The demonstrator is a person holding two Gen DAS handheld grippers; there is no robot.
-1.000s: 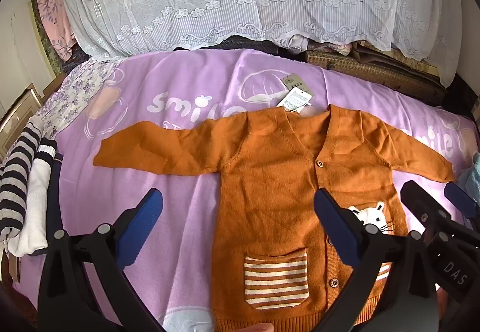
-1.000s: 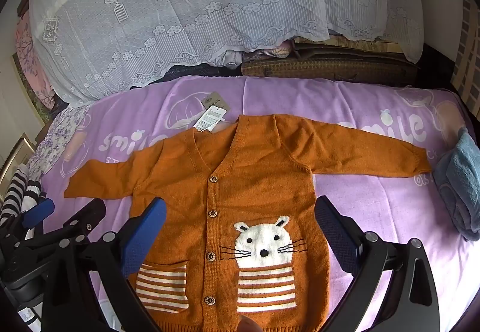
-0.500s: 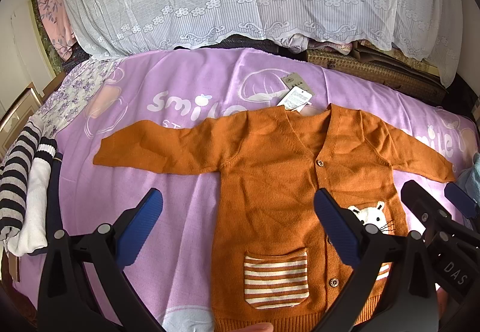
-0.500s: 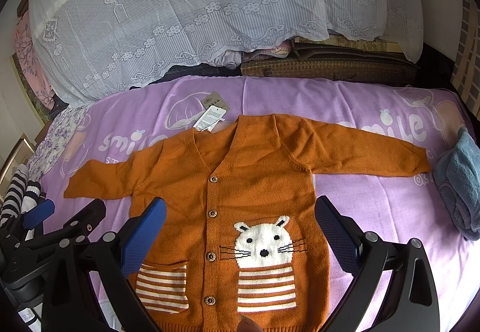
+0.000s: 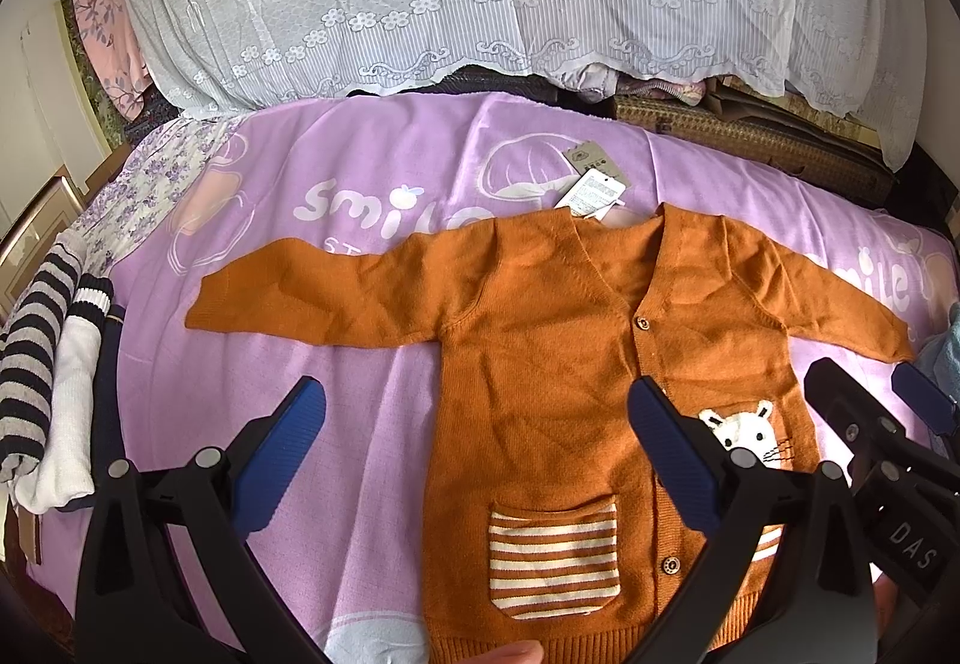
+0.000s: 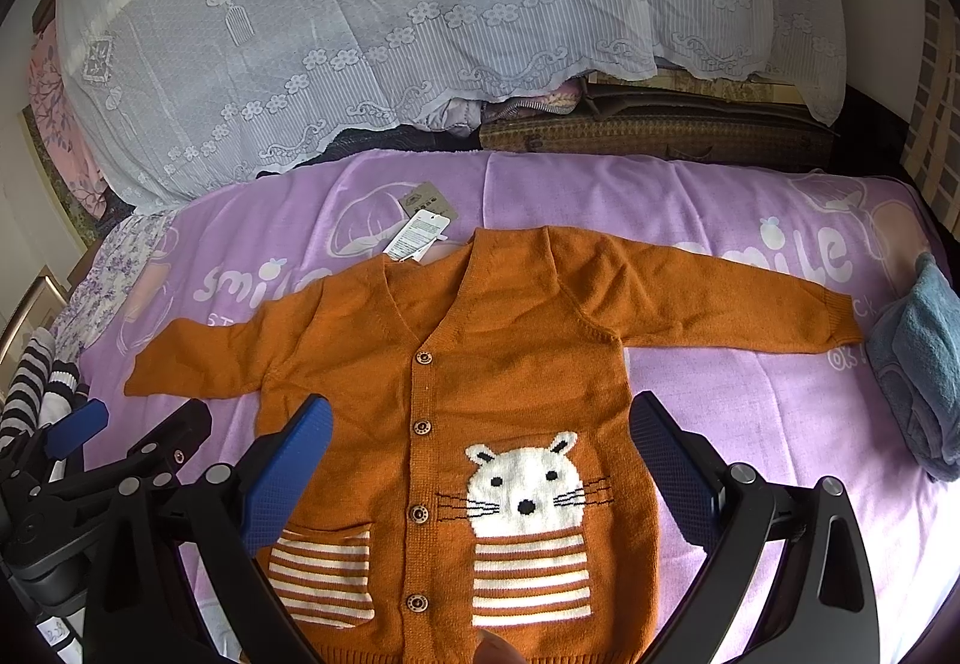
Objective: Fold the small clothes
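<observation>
- Orange knit cardigan [image 6: 480,364] lies flat, face up, buttoned, on the purple bedsheet [image 6: 750,412]; collar away from the grippers, hem nearest them.
- Long axis of the body runs straight ahead of the jaws; sleeves spread crosswise, one to each side.
- Left sleeve [image 5: 324,304] lies ahead of the left gripper [image 5: 474,460]; right sleeve [image 6: 720,304] lies ahead and outboard of the right gripper [image 6: 480,472]. Likely each arm takes its own sleeve first.
- Both grippers hover over the hem end, jaws spread wide, nothing between them.
- Fabric: soft ribbed knit, limp, will drape and drag on the sheet; wooden-look buttons [image 6: 420,427], white cat face [image 6: 525,490], striped pocket [image 5: 552,556].
- Paper hang tags [image 6: 423,226] stick out past the collar.
- Outward: folded blue towel [image 6: 918,364] on the right, striped garments [image 5: 30,364] on the left, white lace cover [image 6: 390,34] at the back.
</observation>
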